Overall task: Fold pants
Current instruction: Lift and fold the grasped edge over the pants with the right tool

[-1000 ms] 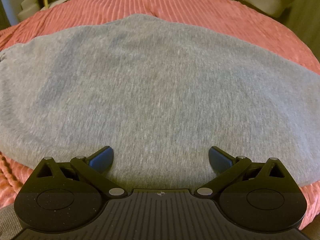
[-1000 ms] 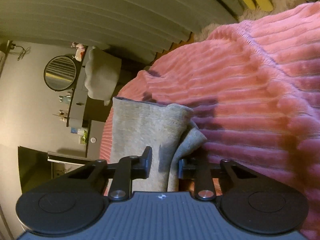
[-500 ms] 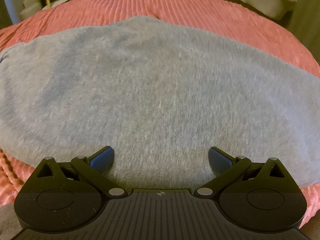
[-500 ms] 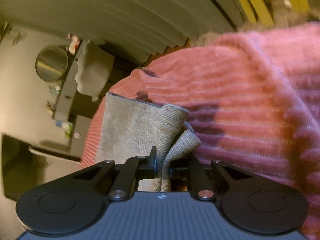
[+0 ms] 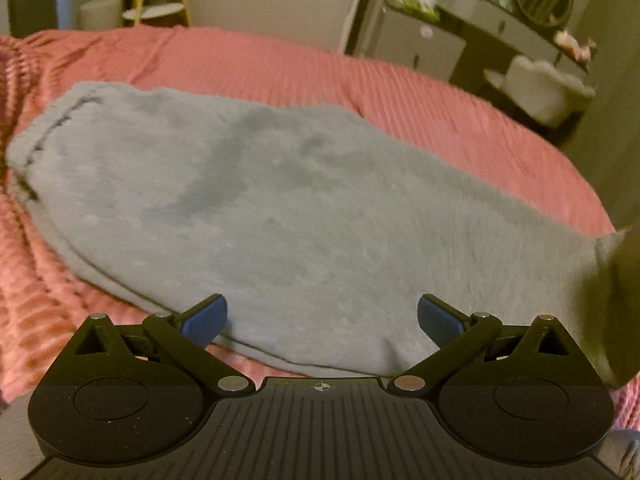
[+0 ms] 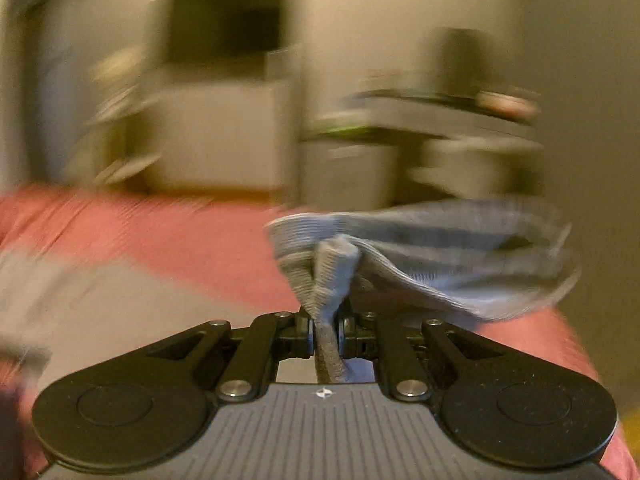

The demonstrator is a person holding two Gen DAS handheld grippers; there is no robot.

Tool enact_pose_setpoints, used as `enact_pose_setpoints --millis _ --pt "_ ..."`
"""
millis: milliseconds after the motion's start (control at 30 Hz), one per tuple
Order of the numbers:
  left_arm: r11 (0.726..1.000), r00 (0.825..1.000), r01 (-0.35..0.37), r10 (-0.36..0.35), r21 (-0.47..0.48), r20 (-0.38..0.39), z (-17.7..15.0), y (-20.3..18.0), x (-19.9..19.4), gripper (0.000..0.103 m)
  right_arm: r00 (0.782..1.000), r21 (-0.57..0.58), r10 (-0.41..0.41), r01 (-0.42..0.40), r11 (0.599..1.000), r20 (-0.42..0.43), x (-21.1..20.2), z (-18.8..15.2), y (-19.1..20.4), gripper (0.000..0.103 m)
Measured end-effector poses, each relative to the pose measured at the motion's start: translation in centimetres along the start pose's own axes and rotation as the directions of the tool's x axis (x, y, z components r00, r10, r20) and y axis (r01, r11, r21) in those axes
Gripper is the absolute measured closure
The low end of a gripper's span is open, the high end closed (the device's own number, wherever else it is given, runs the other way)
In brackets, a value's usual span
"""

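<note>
Grey pants (image 5: pixel 288 208) lying flat on the pink ribbed bedspread (image 5: pixel 420 92), long axis running far-left to near-right, right gripper (image 6: pixel 327 336) clamped tight on a bunched ribbed end lifted off the bed, left gripper (image 5: pixel 322 318) spread wide, empty, above the near edge.

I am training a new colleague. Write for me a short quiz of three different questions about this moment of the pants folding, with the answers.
1. True or false: the right hand-held gripper is shut on a bunched part of the grey pants.
2. Multiple choice: how does the left hand-held gripper stand?
A. shut on the pants
B. open, holding nothing
C. shut on the bedspread
3. Fill in: the pants lie on a ____ ribbed bedspread.

Key: 1 true; 2 B; 3 pink.
</note>
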State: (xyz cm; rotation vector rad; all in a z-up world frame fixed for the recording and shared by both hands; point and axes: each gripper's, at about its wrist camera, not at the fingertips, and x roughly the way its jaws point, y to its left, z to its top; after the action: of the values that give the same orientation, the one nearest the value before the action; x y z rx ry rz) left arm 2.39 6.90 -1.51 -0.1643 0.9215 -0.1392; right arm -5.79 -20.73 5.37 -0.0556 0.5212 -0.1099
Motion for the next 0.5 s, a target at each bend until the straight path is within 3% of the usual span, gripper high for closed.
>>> enact_pose_setpoints --millis 100,167,200,233,367,500 --pt "1.000 1.000 -0.001 0.001 -0.020 -0.008 -0.2 0.8 -0.1 0.000 0.979 -0.173 0.124 -0.152 0.973 -0.160 4.7 -3.5 8.9 0.093" --pt "0.999 0.999 0.024 -0.025 -0.036 -0.029 -0.4 1.2 0.1 0.000 0.925 -0.227 0.148 -0.237 0.945 -0.349 8.2 -6.5 13.0 0.091" --pt "0.999 0.999 0.026 -0.027 -0.038 -0.034 -0.4 1.3 0.4 0.000 0.932 -0.331 0.089 -0.212 0.919 -0.351 8.5 -7.1 14.6 0.091" --pt "0.999 0.999 0.025 -0.026 -0.040 -0.038 -0.4 1.4 0.6 0.000 0.944 -0.370 0.079 -0.202 0.907 -0.321 7.9 -6.8 15.2 0.091" --pt "0.997 0.997 0.051 -0.055 -0.062 -0.060 -0.2 1.6 1.4 0.000 0.933 -0.231 0.144 -0.227 0.946 -0.329 7.1 -5.4 13.2 0.091" --pt "0.996 0.995 0.068 -0.072 -0.063 -0.066 -0.3 1.8 1.9 0.000 0.943 -0.165 0.144 -0.200 0.966 -0.299 6.8 -4.5 13.4 0.091"
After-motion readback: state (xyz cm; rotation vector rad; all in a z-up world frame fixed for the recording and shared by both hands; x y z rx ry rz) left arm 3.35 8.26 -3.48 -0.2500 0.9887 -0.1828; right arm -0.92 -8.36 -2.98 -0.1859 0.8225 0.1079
